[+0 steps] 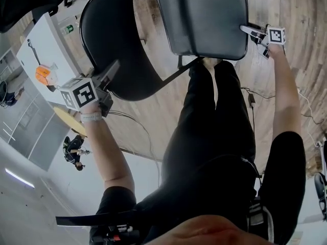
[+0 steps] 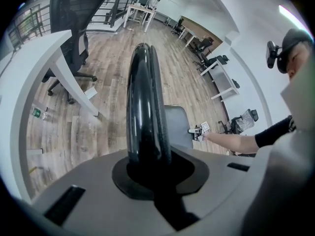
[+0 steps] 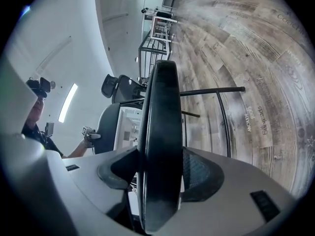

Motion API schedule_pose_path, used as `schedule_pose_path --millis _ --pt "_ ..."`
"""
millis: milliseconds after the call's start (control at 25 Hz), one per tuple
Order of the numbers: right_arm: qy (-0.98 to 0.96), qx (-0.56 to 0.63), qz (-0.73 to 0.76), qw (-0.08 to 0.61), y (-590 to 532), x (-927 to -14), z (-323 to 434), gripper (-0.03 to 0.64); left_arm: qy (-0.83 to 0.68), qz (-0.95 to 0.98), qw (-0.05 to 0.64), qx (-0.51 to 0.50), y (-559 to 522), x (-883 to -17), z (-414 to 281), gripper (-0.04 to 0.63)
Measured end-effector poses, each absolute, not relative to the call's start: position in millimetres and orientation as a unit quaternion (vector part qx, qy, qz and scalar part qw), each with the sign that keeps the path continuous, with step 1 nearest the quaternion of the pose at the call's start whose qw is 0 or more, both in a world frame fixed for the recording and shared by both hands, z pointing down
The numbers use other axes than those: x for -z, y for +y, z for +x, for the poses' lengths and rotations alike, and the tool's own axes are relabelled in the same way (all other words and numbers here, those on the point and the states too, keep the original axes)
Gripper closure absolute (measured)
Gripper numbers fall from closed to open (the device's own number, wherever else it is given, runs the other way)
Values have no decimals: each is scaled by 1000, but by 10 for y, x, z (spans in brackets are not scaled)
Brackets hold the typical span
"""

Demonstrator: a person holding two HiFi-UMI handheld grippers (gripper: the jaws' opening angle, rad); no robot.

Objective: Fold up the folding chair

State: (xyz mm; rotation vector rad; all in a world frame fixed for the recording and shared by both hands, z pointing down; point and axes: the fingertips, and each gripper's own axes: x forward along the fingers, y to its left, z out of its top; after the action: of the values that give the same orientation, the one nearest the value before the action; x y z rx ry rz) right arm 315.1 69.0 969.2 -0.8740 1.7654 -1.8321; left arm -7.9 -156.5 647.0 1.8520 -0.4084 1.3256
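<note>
- Looking down from the head view, found the folding chair (image 1: 122,50) on the wooden floor (image 1: 286,14), straight ahead of the person's legs (image 1: 214,116) in black trousers.
- Saw its grey seat (image 1: 204,19) broad and face-on, with the black backrest (image 2: 145,107) to the seat's left and a thin black frame bar crossing below the gap between the two.
- Found the left gripper (image 1: 113,68) at the chair's near-left side, tilted steeply down, jaws almost together and clamped on the backrest's rounded rim, with that rim filling the space between them in the left gripper view.
- Found the right gripper (image 1: 246,29) at the chair's right side, lying about level, jaws wide yet closed round the seat's thick black edge, seen deep between them in the right gripper view.
- Noted a bare forearm reaching in toward each side of the chair, one behind each tool.
- Made out a white desk (image 1: 46,40) left of the chair.
- Spotted a black office chair (image 2: 74,14) at that desk, farther from the folding chair, in the left gripper view.
</note>
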Motion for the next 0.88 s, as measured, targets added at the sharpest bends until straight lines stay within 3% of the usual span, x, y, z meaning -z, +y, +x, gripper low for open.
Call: schedule_pose_path --millis 520,880 --pt "724 623 -230 185 414 -8891 2693 414 -177 737 372 -536 -1657 -6274 -187 545" --pt "772 582 -167 190 -199 -7699 1719 471 -183 752 341 -534 -1980 -5583 -709 545"
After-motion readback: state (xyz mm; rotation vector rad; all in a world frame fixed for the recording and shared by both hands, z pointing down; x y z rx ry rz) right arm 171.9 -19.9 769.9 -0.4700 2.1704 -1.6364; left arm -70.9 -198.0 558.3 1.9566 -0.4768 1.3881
